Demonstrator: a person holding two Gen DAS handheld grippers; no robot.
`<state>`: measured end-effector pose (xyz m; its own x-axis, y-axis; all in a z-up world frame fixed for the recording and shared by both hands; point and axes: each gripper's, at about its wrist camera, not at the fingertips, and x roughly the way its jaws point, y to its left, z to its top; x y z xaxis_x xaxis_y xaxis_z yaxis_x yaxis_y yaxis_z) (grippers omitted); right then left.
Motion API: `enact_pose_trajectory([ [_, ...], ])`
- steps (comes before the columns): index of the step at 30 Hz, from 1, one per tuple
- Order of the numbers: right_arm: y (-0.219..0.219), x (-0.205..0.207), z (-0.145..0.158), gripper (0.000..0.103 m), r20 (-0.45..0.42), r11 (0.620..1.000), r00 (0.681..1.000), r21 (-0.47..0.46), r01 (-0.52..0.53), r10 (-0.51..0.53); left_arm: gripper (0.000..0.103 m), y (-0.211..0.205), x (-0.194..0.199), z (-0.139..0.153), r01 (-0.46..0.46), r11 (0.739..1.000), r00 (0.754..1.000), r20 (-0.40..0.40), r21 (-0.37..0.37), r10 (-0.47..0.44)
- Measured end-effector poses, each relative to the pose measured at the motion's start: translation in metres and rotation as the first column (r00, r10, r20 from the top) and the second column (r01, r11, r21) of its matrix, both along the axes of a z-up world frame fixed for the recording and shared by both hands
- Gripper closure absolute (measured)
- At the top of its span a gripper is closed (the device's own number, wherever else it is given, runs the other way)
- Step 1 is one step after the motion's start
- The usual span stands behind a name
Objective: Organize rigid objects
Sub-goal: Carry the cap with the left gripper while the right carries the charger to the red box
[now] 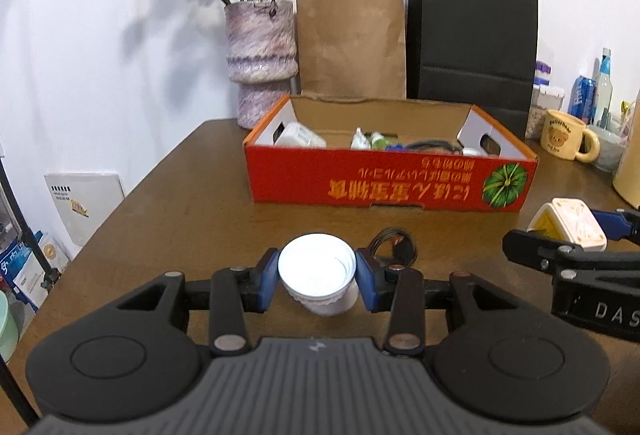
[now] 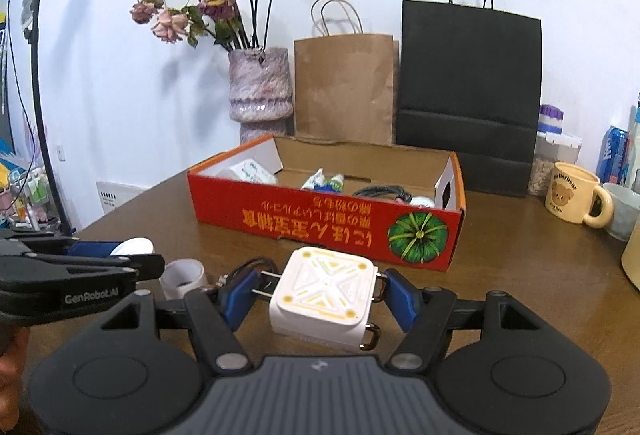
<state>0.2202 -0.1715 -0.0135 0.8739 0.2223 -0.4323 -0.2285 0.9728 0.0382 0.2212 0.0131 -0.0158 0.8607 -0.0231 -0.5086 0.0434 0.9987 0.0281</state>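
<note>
My left gripper (image 1: 318,271) is shut on a small white open-mouthed jar (image 1: 316,275), its blue pads pressing both sides over the brown table (image 1: 180,203). To its right, my right gripper (image 1: 568,233) grips a white and yellow square plug adapter (image 1: 574,221). In the right wrist view the right gripper (image 2: 322,295) is shut on that adapter (image 2: 324,287), metal prongs against the left pad. The left gripper (image 2: 134,255) with the jar (image 2: 134,246) shows at the left. The red cardboard box (image 1: 384,183) (image 2: 320,221) lies ahead, open, holding several small items.
A tape roll (image 2: 184,277) and a coiled black cable (image 1: 394,247) lie on the table before the box. Behind it stand a vase of dried roses (image 1: 260,59), a brown bag (image 1: 352,43) and a black bag (image 1: 472,39). A yellow mug (image 1: 566,135) and bottles crowd the right.
</note>
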Motion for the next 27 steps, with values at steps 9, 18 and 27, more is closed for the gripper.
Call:
enact_pose_trajectory([
  [9, -0.01, 0.011, 0.018, 0.035, 0.047, 1.0, 0.999, 0.002, 0.015, -0.015, 0.062, -0.014, 0.016, 0.023, 0.0, 1.0, 0.999, 0.052, -0.025, 0.001],
  [18, -0.017, 0.033, 0.029, 0.035, 0.074, 0.999, 0.997, 0.015, 0.032, -0.033, 0.062, -0.025, 0.039, 0.035, -0.009, 0.998, 0.997, 0.07, -0.059, 0.013],
  [27, -0.023, 0.058, 0.036, 0.035, 0.092, 0.998, 0.994, 0.025, 0.05, -0.052, 0.062, -0.032, 0.063, 0.044, -0.027, 0.995, 0.995, 0.095, -0.096, 0.036],
])
